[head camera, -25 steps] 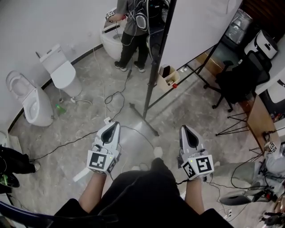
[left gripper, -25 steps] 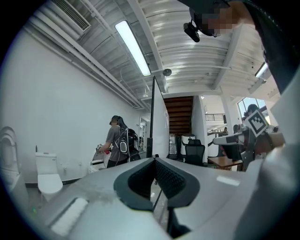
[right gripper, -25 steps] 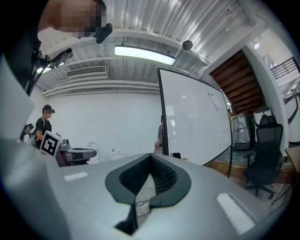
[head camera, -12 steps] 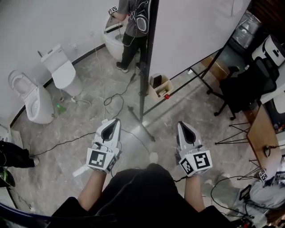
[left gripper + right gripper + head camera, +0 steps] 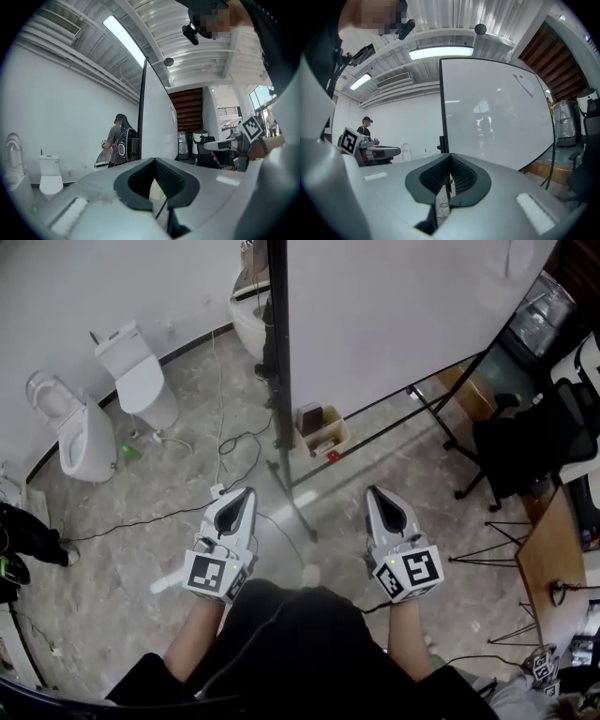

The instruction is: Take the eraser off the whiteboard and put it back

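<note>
A thin pale slanted piece [image 5: 524, 85], high and to the right on the large white whiteboard [image 5: 497, 108], may be the eraser, but it is too small to be sure. Nothing has been taken off the board, so I judge the whole task is still to do. The left grey gripper [image 5: 245, 495] and the right grey gripper [image 5: 376, 493] point towards the board from well short of it, their fingers closed on nothing.

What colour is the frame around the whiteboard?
Black. The whiteboard frame shows best in the head view, as a dark post along the board's left edge.
</note>
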Action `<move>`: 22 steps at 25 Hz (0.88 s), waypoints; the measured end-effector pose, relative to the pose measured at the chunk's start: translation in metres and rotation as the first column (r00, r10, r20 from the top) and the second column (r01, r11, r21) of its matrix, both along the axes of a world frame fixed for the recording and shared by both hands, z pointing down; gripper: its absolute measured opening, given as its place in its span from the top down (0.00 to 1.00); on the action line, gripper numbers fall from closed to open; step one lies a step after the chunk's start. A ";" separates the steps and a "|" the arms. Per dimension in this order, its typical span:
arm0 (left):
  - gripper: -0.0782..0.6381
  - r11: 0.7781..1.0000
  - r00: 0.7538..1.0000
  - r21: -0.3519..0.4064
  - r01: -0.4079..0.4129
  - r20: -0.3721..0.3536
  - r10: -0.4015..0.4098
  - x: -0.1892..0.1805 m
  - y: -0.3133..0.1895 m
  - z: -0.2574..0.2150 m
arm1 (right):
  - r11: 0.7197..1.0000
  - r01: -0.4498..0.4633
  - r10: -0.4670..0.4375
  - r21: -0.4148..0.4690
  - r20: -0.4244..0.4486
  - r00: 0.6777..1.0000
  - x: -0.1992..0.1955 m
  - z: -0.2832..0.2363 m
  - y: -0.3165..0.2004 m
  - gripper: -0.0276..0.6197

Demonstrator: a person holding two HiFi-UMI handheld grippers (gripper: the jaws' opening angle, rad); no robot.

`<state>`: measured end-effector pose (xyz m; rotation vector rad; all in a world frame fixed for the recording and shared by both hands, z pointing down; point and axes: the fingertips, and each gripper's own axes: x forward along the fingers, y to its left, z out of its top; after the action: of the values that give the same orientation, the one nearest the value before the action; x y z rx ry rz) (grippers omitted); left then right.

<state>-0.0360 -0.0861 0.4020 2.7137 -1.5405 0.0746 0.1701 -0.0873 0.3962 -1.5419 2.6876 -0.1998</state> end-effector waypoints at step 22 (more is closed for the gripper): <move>0.88 0.997 0.997 -0.014 0.072 -0.036 -0.072 0.001 -0.037 0.000 | 0.989 0.148 -0.148 -0.012 0.000 0.989 -0.051 0.018 -0.104 0.94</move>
<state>-0.0345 -0.1229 0.4020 2.6319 -1.6201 0.0339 0.1187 -0.1917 0.4138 -1.3456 2.8075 -0.2209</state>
